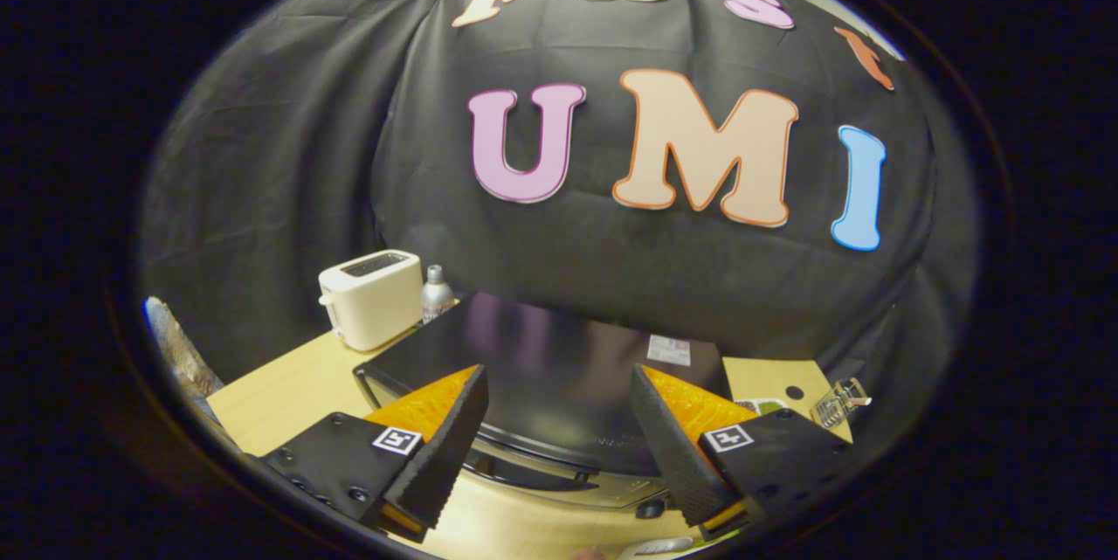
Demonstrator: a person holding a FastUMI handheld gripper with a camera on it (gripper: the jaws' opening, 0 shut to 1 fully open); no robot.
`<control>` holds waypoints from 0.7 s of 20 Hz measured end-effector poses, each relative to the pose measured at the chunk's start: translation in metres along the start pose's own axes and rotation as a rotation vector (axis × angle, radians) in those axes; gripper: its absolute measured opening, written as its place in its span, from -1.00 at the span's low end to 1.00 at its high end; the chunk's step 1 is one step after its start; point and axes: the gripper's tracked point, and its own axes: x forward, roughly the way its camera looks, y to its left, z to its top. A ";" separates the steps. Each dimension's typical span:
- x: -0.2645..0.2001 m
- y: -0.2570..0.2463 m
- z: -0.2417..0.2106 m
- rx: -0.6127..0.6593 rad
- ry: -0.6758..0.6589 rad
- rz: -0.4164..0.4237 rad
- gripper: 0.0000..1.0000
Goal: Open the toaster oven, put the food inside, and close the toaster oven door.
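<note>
Gripper (pixel 559 442) spread wide, holding nothing, hovering just above the toaster oven (pixel 559 368) on the table (pixel 279 394). Oven's dark top right between and beyond the fingers, front edge running crosswise just ahead. Handle probably lower down.

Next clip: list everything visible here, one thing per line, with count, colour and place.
toaster oven: one, black, glossy top, on the table just ahead of the fingers
pop-up toaster: one, cream, beyond the toaster oven's far left corner
bottle: one, silvery, right beside the pop-up toaster
clear glass item: one, transparent, near the table's right edge; what it is I cannot tell
table: one, light wood
tool: one, fingers spread apart, holding nothing, over the toaster oven's front edge
</note>
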 end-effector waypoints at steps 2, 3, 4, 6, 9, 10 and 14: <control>0.006 0.000 -0.016 -0.015 0.036 -0.006 1.00; 0.008 0.000 -0.024 -0.020 0.052 -0.006 1.00; 0.009 0.001 -0.031 -0.022 0.069 -0.004 1.00; 0.008 0.000 -0.031 -0.015 0.057 -0.007 1.00; 0.001 0.006 -0.038 -0.002 0.067 0.014 1.00; -0.005 0.006 -0.038 0.010 0.049 0.019 1.00; -0.017 0.009 -0.050 0.073 0.080 0.044 0.98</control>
